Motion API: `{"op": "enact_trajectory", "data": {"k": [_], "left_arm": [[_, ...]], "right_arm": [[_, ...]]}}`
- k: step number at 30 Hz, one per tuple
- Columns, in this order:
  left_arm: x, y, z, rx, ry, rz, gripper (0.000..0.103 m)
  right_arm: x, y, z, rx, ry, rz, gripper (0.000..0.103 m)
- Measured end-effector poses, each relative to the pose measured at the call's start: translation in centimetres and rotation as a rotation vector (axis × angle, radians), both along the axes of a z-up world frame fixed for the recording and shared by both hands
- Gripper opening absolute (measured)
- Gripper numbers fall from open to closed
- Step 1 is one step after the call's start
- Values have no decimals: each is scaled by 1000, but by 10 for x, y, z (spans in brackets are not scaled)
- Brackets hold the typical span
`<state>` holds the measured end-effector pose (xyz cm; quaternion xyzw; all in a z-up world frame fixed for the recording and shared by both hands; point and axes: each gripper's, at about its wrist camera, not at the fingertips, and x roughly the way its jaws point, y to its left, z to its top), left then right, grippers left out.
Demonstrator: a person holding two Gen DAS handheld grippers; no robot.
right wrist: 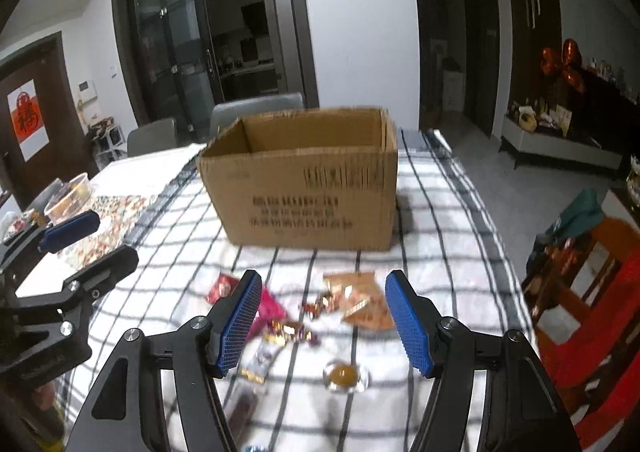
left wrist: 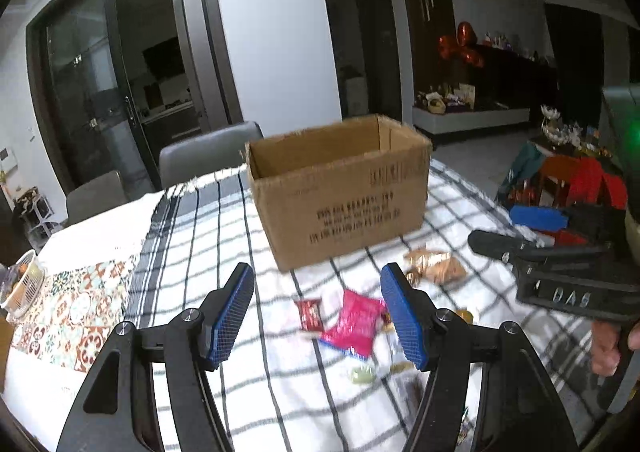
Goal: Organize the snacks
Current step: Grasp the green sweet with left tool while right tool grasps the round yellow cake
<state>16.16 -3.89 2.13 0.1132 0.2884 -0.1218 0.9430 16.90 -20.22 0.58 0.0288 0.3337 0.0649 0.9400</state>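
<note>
An open, empty-looking cardboard box (left wrist: 340, 188) (right wrist: 304, 184) stands on the checked tablecloth (left wrist: 240, 228) (right wrist: 440, 212). Loose snacks lie in front of it: a pink packet (left wrist: 354, 322) (right wrist: 270, 306), a small red packet (left wrist: 310, 314) (right wrist: 222, 286), an orange-brown packet (left wrist: 434, 266) (right wrist: 362, 298), small wrapped candies (right wrist: 288, 330) and a round clear-wrapped sweet (right wrist: 344, 374). My left gripper (left wrist: 318, 312) hovers open above the pink packet, nothing between its blue pads. My right gripper (right wrist: 324, 318) hovers open above the candies, holding nothing; it also shows at the right of the left wrist view (left wrist: 516, 228).
Grey chairs (left wrist: 208, 150) (right wrist: 256, 110) stand behind the table. A patterned runner (left wrist: 76, 308) and a small white basket (left wrist: 22, 286) lie at the left; a clear tub (right wrist: 70, 196) sits there too. Red chairs (right wrist: 592, 292) stand past the table's right edge.
</note>
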Motion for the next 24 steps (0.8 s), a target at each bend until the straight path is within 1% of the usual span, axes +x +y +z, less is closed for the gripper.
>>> {"op": "enact_trajectory", "data": {"k": [5,11,13,17,18,19,22,24], "left_arm": [[-19,2,-28,29,17,-11,65],[-32,5,-53,16,57,-26,65],[-32,5,-61,8,84,-30,64],[-22,5,-76,-27,164,-33,59],[-19,5,-81,-31,185,-32,58],[-17,4,-85,-36,203,-33,56],[-9,3,-96,-56,253,-41,54],[-5,2,-103,-64,280,-45,51]], "right_arm": [[-13,1,-17,-45,11,-8,65],[-27,6,-35,-102,16,4,65],[-28,6,-41,-96,33,7,65],[-26,3,-58,-70,85,3,64],[-24,3,-61,-67,97,1,63],[-22,2,-65,-64,108,0,59],[-14,-1,-77,-43,146,-3,57],[-10,-3,-84,-33,166,-6,53]]}}
